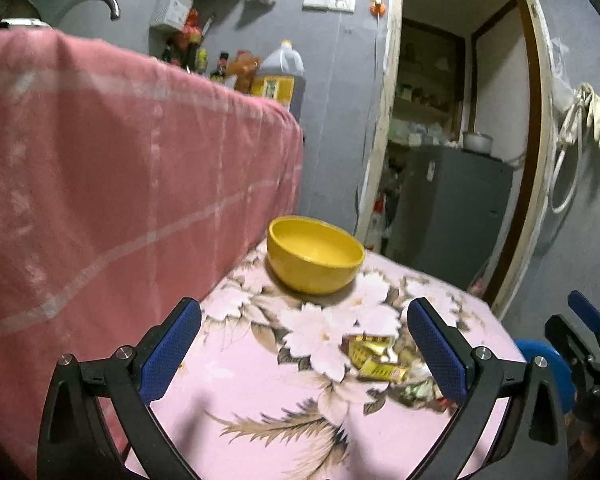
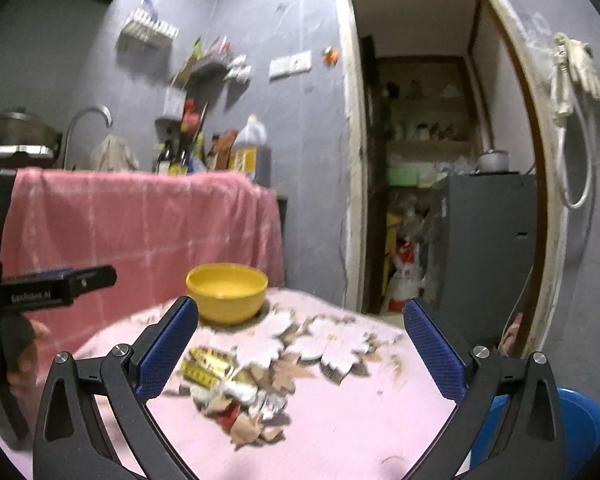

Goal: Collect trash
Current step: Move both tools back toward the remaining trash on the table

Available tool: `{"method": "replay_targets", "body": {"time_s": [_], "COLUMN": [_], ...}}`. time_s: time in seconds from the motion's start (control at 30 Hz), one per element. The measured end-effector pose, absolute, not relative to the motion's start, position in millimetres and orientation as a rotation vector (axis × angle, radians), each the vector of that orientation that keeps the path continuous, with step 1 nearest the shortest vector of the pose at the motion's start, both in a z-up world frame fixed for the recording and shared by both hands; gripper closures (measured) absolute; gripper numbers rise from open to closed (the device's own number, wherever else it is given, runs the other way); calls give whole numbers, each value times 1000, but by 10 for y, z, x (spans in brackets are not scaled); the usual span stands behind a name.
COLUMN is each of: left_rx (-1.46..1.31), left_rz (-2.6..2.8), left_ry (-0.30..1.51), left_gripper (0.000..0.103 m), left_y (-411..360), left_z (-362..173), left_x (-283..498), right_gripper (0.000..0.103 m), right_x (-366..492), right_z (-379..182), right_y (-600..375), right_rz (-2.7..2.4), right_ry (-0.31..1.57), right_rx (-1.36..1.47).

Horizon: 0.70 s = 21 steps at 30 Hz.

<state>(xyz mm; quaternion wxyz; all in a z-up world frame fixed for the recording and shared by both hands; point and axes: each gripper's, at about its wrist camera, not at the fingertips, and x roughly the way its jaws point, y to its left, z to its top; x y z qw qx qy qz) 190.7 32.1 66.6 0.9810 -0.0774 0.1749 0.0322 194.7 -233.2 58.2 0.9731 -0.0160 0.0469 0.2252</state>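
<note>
Blue-padded left gripper [image 1: 304, 344] and right gripper [image 2: 300, 348] both hover over the near edge of the floral-clothed table [image 2: 340, 420], jaws spread wide, holding nothing. Trash, yellow wrappers [image 2: 208, 364] plus crumpled foil scraps [image 2: 252, 404], lies mid-table toward the left edge. Best approach judged: drop right gripper low, straddle one wrapper, pinch flat. Yellow bowl [image 2: 227, 292] sits at the far edge; blue bin [image 2: 572, 424] below the right edge.
</note>
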Motion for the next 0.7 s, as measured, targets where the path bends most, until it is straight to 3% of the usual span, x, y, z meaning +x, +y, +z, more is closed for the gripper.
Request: {"method": "replay_targets", "body": {"time_s": [0.43,0.57,0.7], "left_rx": [-102,-100,-110], "left_rz": [-77,-127,-174], "left_ry": [637,700,758], "left_gripper": [6,27,41], "left_y": [212,150,93], "left_z": [327,251,176], "left_x": [2313,2434,2576], "right_gripper": [1,19,24], "right_x": [2314,2388,2422], "right_z": [220,133,27], "right_y": [-2126,-2095,-2023], "right_rz": [528,575,623], "right_ry": [435,524,600], "right_rx": [-90,-80,-97]}}
